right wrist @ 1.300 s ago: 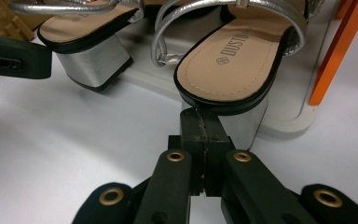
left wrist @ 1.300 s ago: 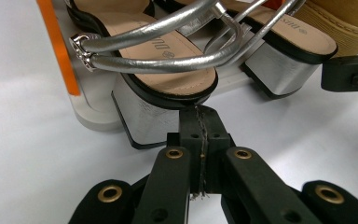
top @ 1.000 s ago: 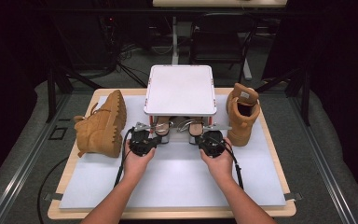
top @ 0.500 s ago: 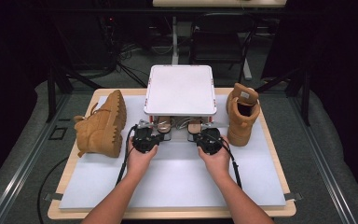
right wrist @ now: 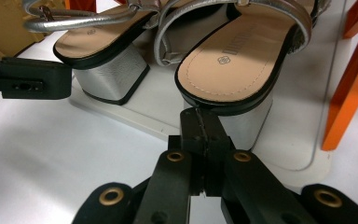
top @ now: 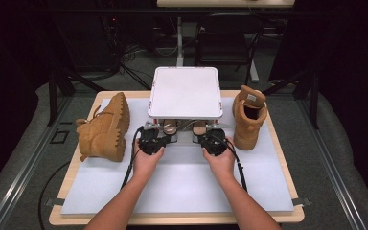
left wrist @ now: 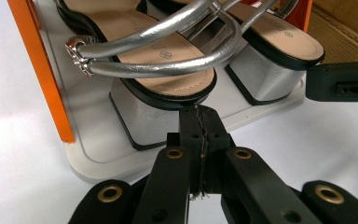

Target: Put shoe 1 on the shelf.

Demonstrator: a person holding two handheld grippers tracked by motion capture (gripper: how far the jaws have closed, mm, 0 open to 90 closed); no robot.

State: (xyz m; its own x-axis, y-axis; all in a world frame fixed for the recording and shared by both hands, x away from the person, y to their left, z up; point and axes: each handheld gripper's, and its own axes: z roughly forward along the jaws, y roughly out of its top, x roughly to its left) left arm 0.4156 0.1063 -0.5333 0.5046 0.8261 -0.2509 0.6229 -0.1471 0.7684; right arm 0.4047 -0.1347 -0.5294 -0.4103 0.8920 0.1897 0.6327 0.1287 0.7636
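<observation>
Left gripper (left wrist: 200,112) clenched on nothing, tip at left silver sandal's (left wrist: 163,74) heel, right gripper (right wrist: 199,114) clenched empty at right silver sandal (right wrist: 233,60), tan boots at 9 (top: 103,129) and 3 o'clock (top: 249,117).

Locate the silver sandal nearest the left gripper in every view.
High view: sandal under the white rack, left one of the pair, just beyond the left gripper.
Left gripper view: centre, block heel right above the shut jaws.
Right gripper view: upper left, behind the left gripper's tip.
Shared landmark: the white rack it stands in.
</observation>
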